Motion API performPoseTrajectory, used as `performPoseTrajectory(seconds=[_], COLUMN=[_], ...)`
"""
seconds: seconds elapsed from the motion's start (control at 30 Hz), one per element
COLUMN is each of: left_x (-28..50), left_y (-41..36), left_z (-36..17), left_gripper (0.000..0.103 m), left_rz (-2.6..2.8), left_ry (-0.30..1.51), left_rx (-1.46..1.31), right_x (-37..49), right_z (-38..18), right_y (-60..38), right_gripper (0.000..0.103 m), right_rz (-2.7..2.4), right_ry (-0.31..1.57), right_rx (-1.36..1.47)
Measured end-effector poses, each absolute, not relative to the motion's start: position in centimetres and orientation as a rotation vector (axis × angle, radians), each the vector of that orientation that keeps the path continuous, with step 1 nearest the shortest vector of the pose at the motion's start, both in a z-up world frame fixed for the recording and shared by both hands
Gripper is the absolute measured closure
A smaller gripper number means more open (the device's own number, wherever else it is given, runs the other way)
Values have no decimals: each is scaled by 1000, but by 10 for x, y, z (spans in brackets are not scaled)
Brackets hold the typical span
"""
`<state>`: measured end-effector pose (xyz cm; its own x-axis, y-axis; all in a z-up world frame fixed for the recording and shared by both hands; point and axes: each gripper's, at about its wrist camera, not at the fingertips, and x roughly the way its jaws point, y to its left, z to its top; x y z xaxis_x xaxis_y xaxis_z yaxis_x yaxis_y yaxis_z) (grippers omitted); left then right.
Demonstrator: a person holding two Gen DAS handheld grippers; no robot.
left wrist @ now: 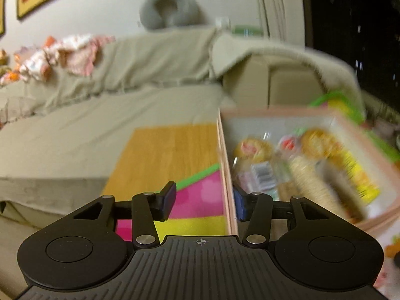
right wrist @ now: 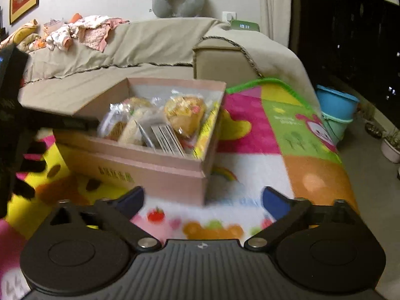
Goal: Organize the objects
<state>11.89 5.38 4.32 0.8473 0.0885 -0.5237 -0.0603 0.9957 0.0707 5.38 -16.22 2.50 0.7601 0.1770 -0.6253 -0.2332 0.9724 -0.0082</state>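
**Both grippers free at the snack box**

On the bright play mat [right wrist: 252, 135] in front of the sofa [right wrist: 130, 50] sits the pink cardboard box [right wrist: 155, 172], already packed with wrapped snacks [right wrist: 160, 122]. We hold the left gripper [left wrist: 203, 200] right at its wall: one finger hangs outside over the mat, the other inside over the packets, so the box's left wall [left wrist: 226, 165] runs straight up between them. The fingers stand wide apart and grip nothing; we cannot see either pad pressing on the cardboard.

Our right gripper [right wrist: 202, 197] is also spread wide and empty, hovering low over the mat, with the box's near corner just ahead and a little to the left of its fingers. The box's long side runs away to the left from that corner.

We judge the left hand the nearer one, since it already straddles the wall; closing would pinch the cardboard edge, should the box need shifting. What stands in the way is the wall itself if we want a packet instead. A folded-out flap [right wrist: 60, 97] on the box's far left and the sofa close behind limit room on that side. Buckets [right wrist: 336, 110] stand well apart to the right.
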Motion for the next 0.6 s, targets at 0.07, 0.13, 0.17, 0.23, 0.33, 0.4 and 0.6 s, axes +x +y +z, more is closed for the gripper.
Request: performPoseTrajectory(seconds=[0.07,0.13,0.17,0.23,0.33,0.4,0.6], left_x=[89,62,51,26,4,-4,-16], left_y=[55,54,52,45,32,23,7], left_z=[57,64,64,56,36,23,4], left_gripper=[53,53,53,53,53,53,53], left_rz=[67,50,40,5,-35,-43,-52], left_ry=[485,447,450,506,605,632,638], left_rx=[37,24,18,6,-17,-9,-10], right_x=[42,30,24,16,9,9,9], right_z=[23,21,19,13,5,3,-4], right_y=[-168,-173,-175,-176,-170,-165,-162], right_gripper=[0,0,0,0,0,0,0], right_rz=[221,212,205,200,198,181,162], right_ry=[702,729,746,778,805,816,754], right_rx=[-91,-82,-71,-60,-64,-77,-43])
